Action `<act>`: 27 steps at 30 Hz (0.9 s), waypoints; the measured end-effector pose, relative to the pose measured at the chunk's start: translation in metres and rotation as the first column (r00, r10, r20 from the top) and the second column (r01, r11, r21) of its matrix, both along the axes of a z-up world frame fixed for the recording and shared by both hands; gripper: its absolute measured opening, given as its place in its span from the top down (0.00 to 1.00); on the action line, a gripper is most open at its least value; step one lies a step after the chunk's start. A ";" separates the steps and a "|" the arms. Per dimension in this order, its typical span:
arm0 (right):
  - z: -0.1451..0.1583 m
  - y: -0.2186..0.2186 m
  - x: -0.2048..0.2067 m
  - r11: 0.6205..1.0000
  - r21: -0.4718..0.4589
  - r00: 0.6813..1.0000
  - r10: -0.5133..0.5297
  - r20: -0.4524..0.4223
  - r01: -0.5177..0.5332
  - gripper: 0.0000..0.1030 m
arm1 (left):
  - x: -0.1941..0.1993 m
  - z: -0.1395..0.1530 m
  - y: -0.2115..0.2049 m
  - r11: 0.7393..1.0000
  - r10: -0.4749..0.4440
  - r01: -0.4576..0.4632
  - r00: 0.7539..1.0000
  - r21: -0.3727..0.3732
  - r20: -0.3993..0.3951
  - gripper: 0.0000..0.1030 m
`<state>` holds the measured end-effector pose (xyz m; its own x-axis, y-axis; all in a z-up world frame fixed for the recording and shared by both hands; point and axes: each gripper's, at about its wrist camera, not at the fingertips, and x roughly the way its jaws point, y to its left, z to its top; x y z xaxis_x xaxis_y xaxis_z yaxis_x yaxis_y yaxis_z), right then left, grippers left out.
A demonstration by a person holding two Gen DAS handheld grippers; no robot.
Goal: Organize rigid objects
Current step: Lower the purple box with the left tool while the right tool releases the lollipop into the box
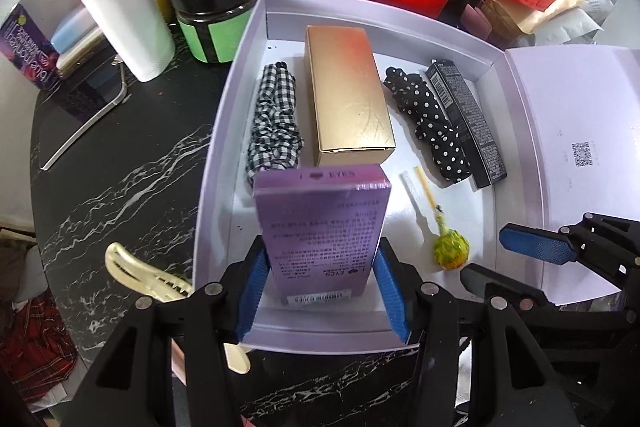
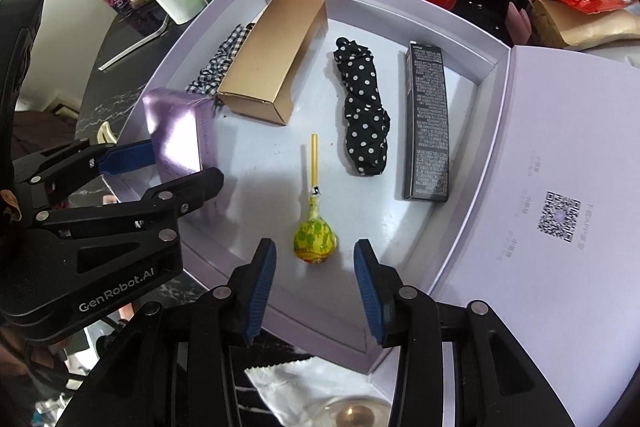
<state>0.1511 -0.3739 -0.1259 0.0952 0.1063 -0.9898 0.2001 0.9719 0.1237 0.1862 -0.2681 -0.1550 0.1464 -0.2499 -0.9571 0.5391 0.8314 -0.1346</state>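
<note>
- Purple box (image 1: 322, 235) sits tight between the blue pads of the left gripper (image 1: 320, 291), held just above the near-left corner of the white tray (image 1: 224, 131). I cannot tell if its bottom touches the tray floor.
- Its long side points away from the left gripper, toward the gold box (image 1: 348, 95), which lies just past it with its long side running the same way.
- My guess is the next move turns on this: the purple box needs a bare spot, and the near-left part of the tray has one.
- The left hand's tool is the nearer one, as it already has the box.
- The right gripper (image 2: 315, 275) stands wide apart with nothing in it, near the near edge of the tray, and the lollipop (image 2: 315, 237) lies just ahead of its pads.
- The purple box reads "EYES" on its end and low on its face. The small print is too tiny to read.
- In the tray, a checked scrunchie (image 1: 274, 123) lies left of the gold box, and a dotted scrunchie (image 1: 428, 123) and a black box (image 1: 466, 123) lie on its right.
- The open lid (image 2: 560, 167) at the right edge shows a QR code (image 2: 559, 217).
- The left tool's body reads "GenRobot.AI".
- Past the far edge, a jar shows "皮", and a purple packet (image 1: 28, 47) reads "bluemonkey".
</note>
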 end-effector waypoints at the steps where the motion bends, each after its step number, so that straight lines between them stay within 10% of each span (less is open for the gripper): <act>1: 0.002 0.000 0.000 1.000 -0.002 1.000 -0.001 0.003 0.001 0.61 | 0.000 0.002 0.002 1.000 0.002 -0.002 1.000 -0.002 0.003 0.50; 17: 0.048 0.002 -0.018 0.999 -0.037 0.998 -0.001 0.069 0.004 0.61 | -0.010 0.047 0.014 0.999 0.018 -0.015 0.998 -0.039 0.066 0.49; 20: 0.055 0.004 -0.020 0.999 -0.044 0.997 -0.004 0.080 0.008 0.61 | -0.012 0.054 0.015 0.999 0.032 -0.028 0.996 -0.046 0.084 0.18; 27: 0.066 0.004 -0.025 0.998 -0.052 0.995 -0.016 0.095 0.021 0.61 | -0.016 0.069 0.020 0.998 0.046 -0.040 0.993 -0.057 0.109 0.17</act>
<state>0.1262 -0.3703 -0.0603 0.1904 0.0510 -0.9804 0.2080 0.9739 0.0911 0.1701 -0.2477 -0.0864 0.2614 -0.2925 -0.9199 0.5175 0.8469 -0.1222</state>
